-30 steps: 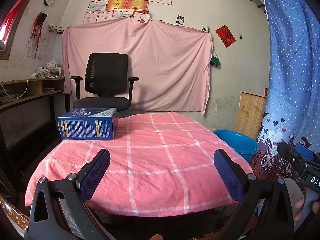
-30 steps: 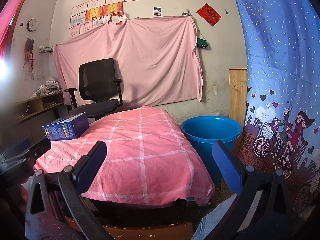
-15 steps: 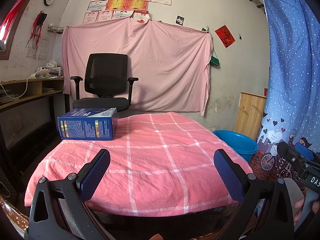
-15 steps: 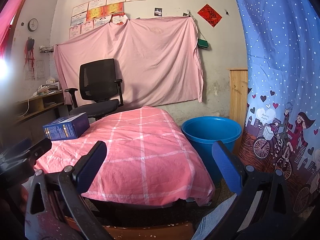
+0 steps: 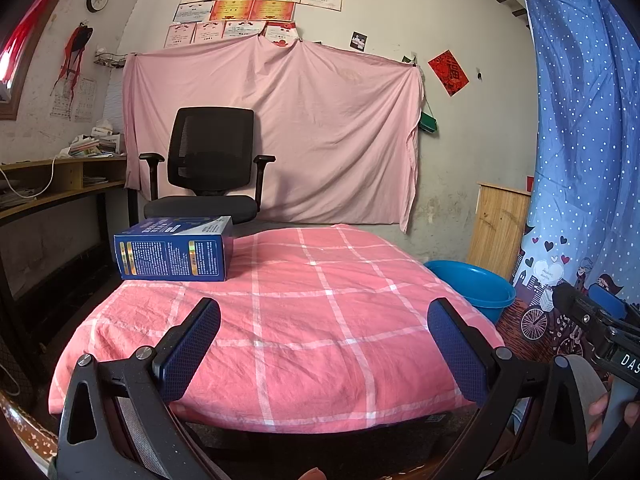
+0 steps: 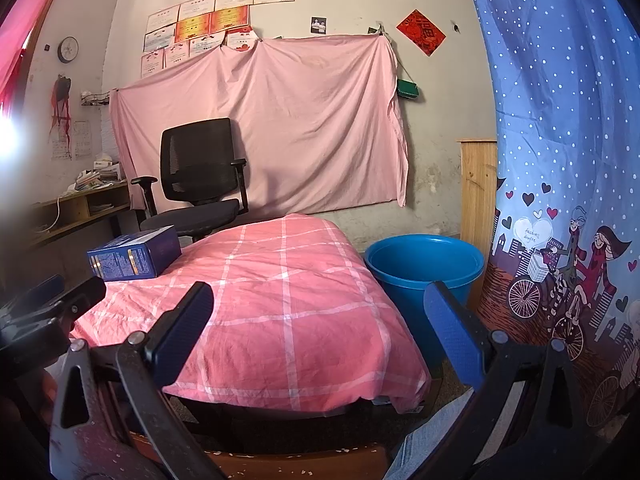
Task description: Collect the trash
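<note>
- Left wrist view: my left claw (image 5: 324,346) fills the bottom of the frame, its two blue pads spread wide with nothing between them.
- Past the pads lies a table under a pink checked cloth (image 5: 320,320), taking up the middle of the frame.
- The blue box (image 5: 174,254) sits on its side at the middle left, on the far left corner of the cloth, well apart from my pads.
- A black office chair (image 5: 210,168) stands behind the box, in front of a pink sheet (image 5: 280,128) hung on the wall.
- Only a sliver of the blue tub (image 5: 476,284) shows at the middle right, beside the table edge.
- At the lower right edge I see part of my other claw's black body and the fingers of my right hand (image 5: 612,412) around it; this view alone shows that.
- Right wrist view: my right claw (image 6: 318,334) is also wide open and holds nothing.
- Here the tub (image 6: 424,264) shows whole, right of centre, on the floor just beside the table, its inside hidden by the rim.
- The box (image 6: 134,254) is smaller here, at the middle left on the cloth (image 6: 288,312).
- The blue curtain (image 6: 560,160) with cartoon cyclists fills the right side, far more than in the other view.
- My left claw's black body pokes in at the lower left edge.
</note>
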`<state>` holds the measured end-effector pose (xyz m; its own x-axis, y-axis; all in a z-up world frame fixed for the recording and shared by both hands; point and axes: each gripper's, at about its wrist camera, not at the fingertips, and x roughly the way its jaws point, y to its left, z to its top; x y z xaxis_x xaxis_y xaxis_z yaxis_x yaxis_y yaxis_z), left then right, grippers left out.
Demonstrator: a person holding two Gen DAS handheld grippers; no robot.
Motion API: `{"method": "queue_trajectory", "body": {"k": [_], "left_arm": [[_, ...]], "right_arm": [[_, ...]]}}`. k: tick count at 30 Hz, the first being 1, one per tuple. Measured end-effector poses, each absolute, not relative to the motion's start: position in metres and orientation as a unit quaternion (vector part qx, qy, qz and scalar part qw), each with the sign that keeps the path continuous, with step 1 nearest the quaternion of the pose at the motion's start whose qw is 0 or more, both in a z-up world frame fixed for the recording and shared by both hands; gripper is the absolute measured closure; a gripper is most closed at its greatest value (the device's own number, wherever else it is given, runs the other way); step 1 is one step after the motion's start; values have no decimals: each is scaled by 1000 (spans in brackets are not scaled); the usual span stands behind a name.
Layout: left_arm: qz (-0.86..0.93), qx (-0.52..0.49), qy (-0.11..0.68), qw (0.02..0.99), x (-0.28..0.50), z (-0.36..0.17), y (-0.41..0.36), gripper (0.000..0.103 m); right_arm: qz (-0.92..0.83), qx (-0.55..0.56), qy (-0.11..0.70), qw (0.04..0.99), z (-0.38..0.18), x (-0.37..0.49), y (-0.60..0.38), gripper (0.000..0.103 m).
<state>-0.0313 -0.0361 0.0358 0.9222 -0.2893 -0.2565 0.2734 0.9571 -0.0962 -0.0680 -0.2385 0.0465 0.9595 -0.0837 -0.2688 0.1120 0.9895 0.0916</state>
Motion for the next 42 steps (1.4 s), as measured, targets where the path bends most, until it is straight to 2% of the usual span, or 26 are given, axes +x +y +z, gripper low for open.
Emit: {"method": "queue_trajectory", "body": {"k": [42], "left_arm": [[-142, -17, 142, 980, -31, 35, -27, 2]], "right_arm": [[-48, 54, 134, 988, 46, -68, -236, 0]]}}
